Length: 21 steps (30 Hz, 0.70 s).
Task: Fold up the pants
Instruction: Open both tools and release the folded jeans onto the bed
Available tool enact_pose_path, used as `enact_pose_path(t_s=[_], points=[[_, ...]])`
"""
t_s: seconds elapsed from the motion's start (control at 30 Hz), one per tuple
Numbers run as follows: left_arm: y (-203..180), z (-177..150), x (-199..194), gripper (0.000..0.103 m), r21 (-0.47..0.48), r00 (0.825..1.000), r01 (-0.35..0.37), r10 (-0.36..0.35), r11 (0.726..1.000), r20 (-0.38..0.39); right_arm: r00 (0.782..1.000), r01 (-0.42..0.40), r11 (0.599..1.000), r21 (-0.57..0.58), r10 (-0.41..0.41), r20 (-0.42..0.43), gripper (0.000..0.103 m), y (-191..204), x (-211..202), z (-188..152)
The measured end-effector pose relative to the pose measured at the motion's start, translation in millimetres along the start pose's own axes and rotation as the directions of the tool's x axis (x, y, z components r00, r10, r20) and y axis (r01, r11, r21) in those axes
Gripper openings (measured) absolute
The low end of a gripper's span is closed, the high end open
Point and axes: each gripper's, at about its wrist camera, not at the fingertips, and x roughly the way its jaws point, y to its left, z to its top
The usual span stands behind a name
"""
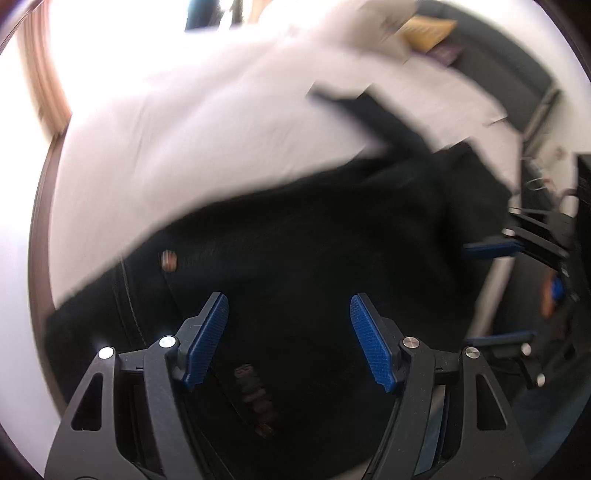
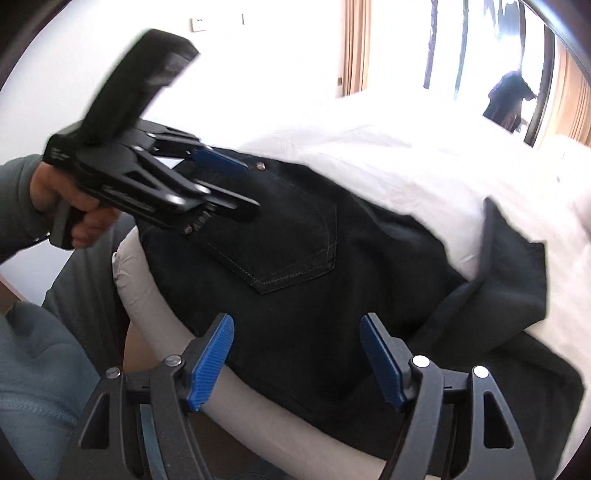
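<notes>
Black pants (image 2: 295, 258) lie on a white bed (image 2: 424, 166) at its near edge, back pocket up, waist toward the left. They fill the lower left wrist view (image 1: 295, 240), blurred. My left gripper (image 1: 290, 339) is open and empty just above the waist; it shows in the right wrist view (image 2: 236, 188) over the waistband. My right gripper (image 2: 297, 354) is open and empty above the seat of the pants; it shows at the right edge of the left wrist view (image 1: 495, 291). One leg (image 2: 517, 266) lies rumpled at the right.
The mattress edge (image 2: 155, 295) runs below the pants. A pillow (image 1: 380, 29) and a yellow item (image 1: 428, 29) lie at the bed's far end. A mirror (image 2: 532, 92) and curtains (image 2: 356, 44) stand beyond the bed.
</notes>
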Motion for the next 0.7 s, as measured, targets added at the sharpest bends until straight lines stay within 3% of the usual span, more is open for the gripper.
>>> enact_pose_path(t_s=[0.1, 0.17, 0.3, 0.43, 0.57, 0.7], points=[[9.1, -0.2, 11.9, 0.068, -0.041, 1.000, 0.002, -0.003, 0.999, -0.022, 0.985, 0.046, 0.998, 0.036, -0.039, -0.167, 0.074, -7.3, 48.1, -16.2], [3.4, 6.1, 1.0, 0.068, -0.022, 1.000, -0.006, 0.006, 1.000, 0.005, 0.990, 0.035, 0.996, 0.079, -0.024, -0.142, 0.074, -11.1, 45.8, -18.2], [-12.9, 19.6, -6.2, 0.068, 0.024, 0.998, 0.045, -0.046, 0.999, 0.047, 0.999, -0.035, 0.994, 0.106, 0.039, -0.038, 0.074, -13.3, 25.2, -8.4], [-15.0, 19.8, 34.5, 0.068, 0.043, 0.997, -0.026, 0.029, 0.999, -0.071, 0.987, -0.002, 0.994, 0.109, 0.019, -0.158, 0.080, -21.6, 61.6, -18.1], [-12.6, 22.7, 27.8, 0.068, 0.027, 0.999, -0.027, 0.029, 0.999, -0.043, 0.992, -0.035, 0.989, 0.145, 0.052, -0.118, 0.079, -33.9, 41.9, -11.8], [-26.9, 33.8, 16.2, 0.068, 0.039, 0.999, 0.019, -0.020, 0.999, 0.027, 0.999, -0.029, 0.953, 0.302, 0.019, 0.035, 0.079, -99.4, -7.7, 15.6]])
